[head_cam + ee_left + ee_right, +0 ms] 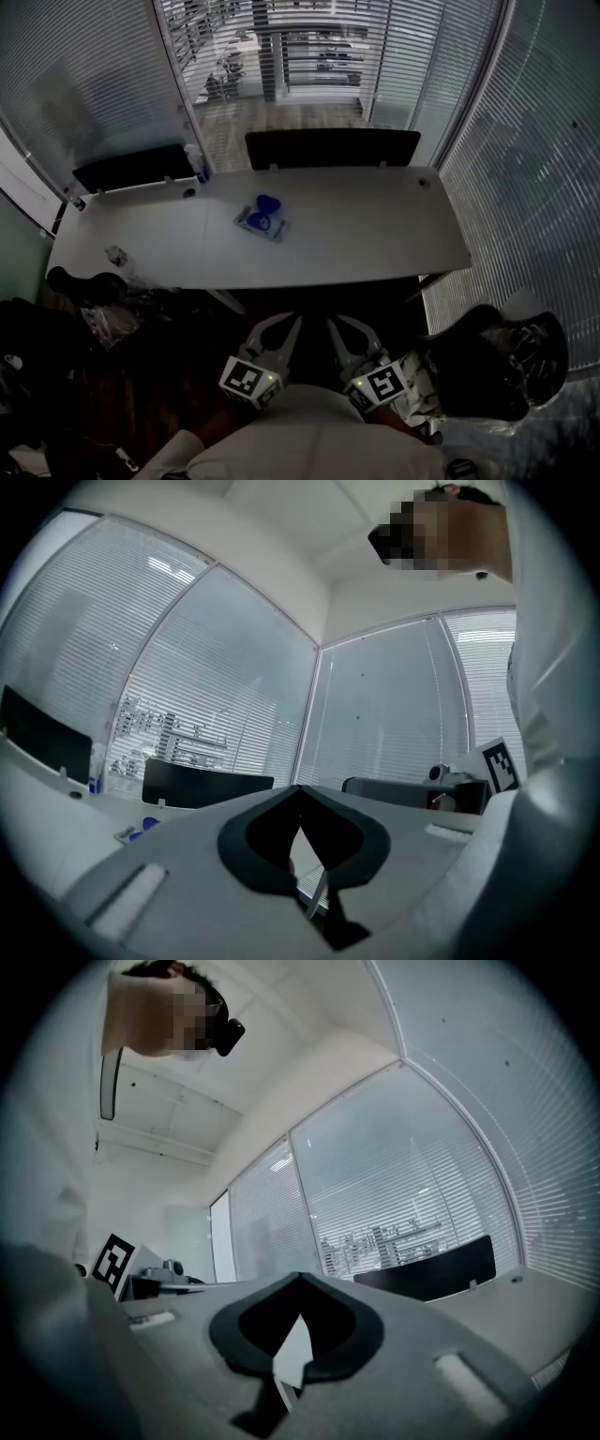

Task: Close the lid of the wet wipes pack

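Wipes pack (262,222) on table (375,230), lid (267,203) up, clear of edges; left tongs (278,330), right tongs (345,334) pressed together, off near edge

The wet wipes pack (262,220) is blue, the table (375,230) pale grey.

A long white rectangular table (375,225) is seen across the middle of the view. A flat wet wipes pack (260,222) is laid on it, towards nine o'clock of the table's centre, with its blue lid (268,202) raised at the pack's twelve o'clock end. A black chair back (333,147) is set against the table's twelve o'clock edge. The left gripper (277,330) and the right gripper (343,332) are held side by side at six o'clock, well apart from the pack.
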The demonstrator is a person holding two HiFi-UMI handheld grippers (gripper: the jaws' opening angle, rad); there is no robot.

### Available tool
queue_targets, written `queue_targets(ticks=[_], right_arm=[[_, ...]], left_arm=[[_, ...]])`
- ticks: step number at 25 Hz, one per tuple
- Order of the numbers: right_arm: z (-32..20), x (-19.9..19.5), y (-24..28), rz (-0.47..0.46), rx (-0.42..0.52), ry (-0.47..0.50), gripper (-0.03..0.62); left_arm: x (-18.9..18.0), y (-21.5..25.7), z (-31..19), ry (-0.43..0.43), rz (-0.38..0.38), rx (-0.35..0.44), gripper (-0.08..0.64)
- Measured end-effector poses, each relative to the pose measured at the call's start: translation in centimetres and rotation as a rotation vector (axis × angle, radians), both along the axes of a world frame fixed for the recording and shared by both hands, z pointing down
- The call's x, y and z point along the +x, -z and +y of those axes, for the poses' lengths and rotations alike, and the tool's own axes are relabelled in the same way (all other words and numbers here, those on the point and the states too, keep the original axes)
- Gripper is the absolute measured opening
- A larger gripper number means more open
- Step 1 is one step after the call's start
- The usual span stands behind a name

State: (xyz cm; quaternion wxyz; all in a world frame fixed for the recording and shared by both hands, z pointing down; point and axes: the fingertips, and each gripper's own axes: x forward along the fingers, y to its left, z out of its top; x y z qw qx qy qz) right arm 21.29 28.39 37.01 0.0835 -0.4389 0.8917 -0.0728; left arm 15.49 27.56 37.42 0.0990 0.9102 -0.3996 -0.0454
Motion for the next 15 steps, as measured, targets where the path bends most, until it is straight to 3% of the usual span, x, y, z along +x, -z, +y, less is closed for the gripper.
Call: queue_targets(ticks=[8, 15], right_arm=[[-3.7, -1.2, -0.2, 0.003, -0.001, -0.006, 0.000], [-9.7, -4.6, -0.7, 0.041, -0.021, 0.013, 0.000]], left_arm=[[-1.1, -0.7, -3.6, -0.001, 0.009, 0.005, 0.003], [-4.8, -1.0, -10.0, 0.035, 0.048, -0.006, 0.003]])
